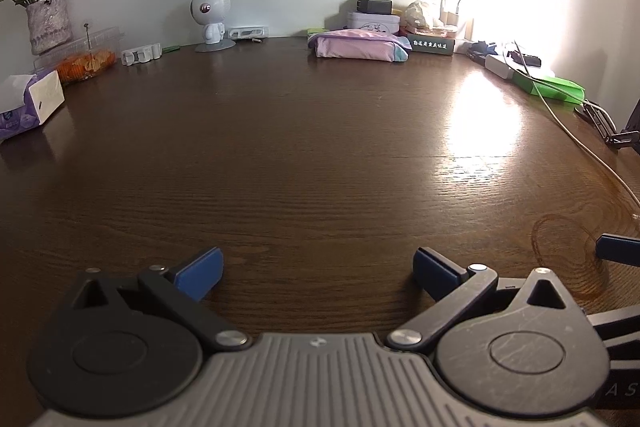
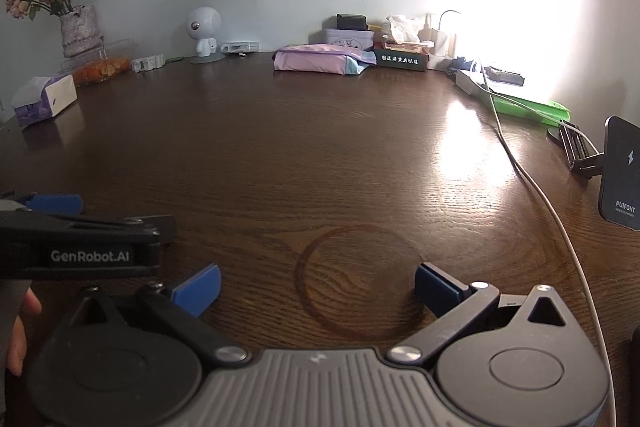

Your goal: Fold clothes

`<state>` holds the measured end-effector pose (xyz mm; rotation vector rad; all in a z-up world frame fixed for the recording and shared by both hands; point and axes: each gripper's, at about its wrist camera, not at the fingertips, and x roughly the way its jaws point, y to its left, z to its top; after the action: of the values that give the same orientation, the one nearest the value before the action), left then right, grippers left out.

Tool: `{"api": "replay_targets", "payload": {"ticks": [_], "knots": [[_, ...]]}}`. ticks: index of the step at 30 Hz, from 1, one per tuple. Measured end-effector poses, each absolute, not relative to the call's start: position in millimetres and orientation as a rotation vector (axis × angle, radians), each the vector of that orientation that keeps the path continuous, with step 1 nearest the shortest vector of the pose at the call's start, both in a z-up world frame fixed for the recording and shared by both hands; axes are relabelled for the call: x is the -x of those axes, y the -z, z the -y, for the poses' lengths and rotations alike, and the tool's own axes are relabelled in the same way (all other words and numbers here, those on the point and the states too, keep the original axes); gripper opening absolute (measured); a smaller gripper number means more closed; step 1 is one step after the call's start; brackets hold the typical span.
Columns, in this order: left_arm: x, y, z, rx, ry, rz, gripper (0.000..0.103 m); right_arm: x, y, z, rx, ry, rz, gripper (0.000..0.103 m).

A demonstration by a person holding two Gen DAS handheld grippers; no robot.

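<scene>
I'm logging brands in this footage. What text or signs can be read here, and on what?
"GenRobot.AI": side of the left gripper.
"PUIFOHT", under a lightning sign: charger; its smaller line is unreadable.
White Chinese characters: green box, too blurred to read.
"A S": partial letters on the right gripper.

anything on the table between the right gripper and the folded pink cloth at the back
Only bare dark wooden table lies between the right gripper and the folded pink cloth, marked by a ring-shaped stain, seen in the right wrist view.
</scene>
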<state>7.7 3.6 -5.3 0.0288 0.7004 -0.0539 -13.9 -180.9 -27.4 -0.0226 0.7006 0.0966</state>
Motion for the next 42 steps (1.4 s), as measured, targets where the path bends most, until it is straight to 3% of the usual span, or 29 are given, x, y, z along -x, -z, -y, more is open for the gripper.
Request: {"api": "replay_targets", "payload": {"ticks": [42], "knots": [[-3.6, 6.4, -6.6, -0.030, 0.063, -0.700, 0.103, 14.4, 26.0, 178.3, 0.026, -0.099, -0.702, 0.103]]}}
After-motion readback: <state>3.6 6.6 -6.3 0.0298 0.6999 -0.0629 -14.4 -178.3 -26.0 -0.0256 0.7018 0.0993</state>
